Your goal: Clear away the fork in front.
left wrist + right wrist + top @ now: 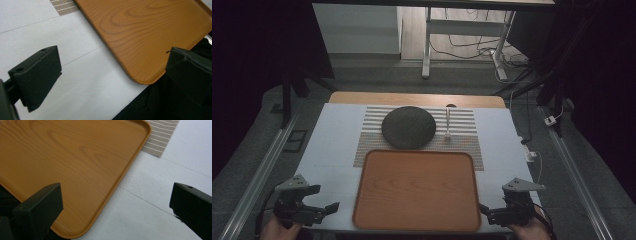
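A wooden tray lies at the table's near middle. Beyond it, a dark round plate and a pale spoon rest on a striped mat. My left gripper hovers low at the tray's near left corner, open, nothing between its jaws. In the left gripper view the tray corner lies between the spread fingers. My right gripper sits at the tray's near right corner, open and empty. The right gripper view has the tray edge running between its fingers.
White sheet covers the table, with a wooden strip at the far edge. Metal rails run along both sides. A white desk frame and cables stand on the floor beyond.
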A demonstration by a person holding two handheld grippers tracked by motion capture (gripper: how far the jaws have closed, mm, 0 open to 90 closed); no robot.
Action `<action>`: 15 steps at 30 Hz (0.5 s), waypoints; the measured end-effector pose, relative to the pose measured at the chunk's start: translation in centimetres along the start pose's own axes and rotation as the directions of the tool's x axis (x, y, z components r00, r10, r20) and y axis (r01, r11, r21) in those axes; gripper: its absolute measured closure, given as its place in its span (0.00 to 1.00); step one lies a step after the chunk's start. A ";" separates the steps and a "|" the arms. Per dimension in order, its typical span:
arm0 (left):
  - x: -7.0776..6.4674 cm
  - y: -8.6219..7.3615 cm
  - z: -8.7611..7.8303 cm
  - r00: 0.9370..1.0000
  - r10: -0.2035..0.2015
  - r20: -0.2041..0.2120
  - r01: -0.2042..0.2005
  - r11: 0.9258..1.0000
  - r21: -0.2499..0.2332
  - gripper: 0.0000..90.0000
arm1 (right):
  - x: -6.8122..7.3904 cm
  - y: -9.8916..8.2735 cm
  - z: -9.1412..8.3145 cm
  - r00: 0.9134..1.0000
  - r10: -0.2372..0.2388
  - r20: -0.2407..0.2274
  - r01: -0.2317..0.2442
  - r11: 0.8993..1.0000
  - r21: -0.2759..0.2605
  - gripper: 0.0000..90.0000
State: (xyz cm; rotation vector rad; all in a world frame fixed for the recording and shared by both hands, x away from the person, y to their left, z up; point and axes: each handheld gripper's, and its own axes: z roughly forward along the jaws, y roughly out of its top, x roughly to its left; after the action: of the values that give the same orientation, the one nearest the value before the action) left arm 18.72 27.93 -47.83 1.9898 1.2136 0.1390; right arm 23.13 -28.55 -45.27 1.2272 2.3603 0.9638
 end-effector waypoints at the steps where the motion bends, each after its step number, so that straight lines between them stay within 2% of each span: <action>1: 0.0 0.0 0.0 1.000 -0.001 0.001 0.001 1.000 0.000 0.01 | 0.0 0.0 0.0 1.000 0.000 0.000 0.000 1.000 0.000 0.00; 9: 0.0 0.0 0.0 1.000 0.002 0.000 -0.002 1.000 0.004 0.01 | 0.6 0.5 0.6 0.998 -0.046 -0.043 0.046 0.999 0.002 0.00; 15: 0.0 0.0 0.1 1.000 0.004 -0.001 -0.004 1.000 0.006 0.01 | 1.0 0.9 1.0 0.995 -0.078 -0.055 0.079 0.997 0.011 0.00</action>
State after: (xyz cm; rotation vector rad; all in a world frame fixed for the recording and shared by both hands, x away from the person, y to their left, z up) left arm 18.75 27.85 -47.85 1.9977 1.2129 0.1386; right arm 23.63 -26.97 -45.37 1.1168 2.4408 0.9702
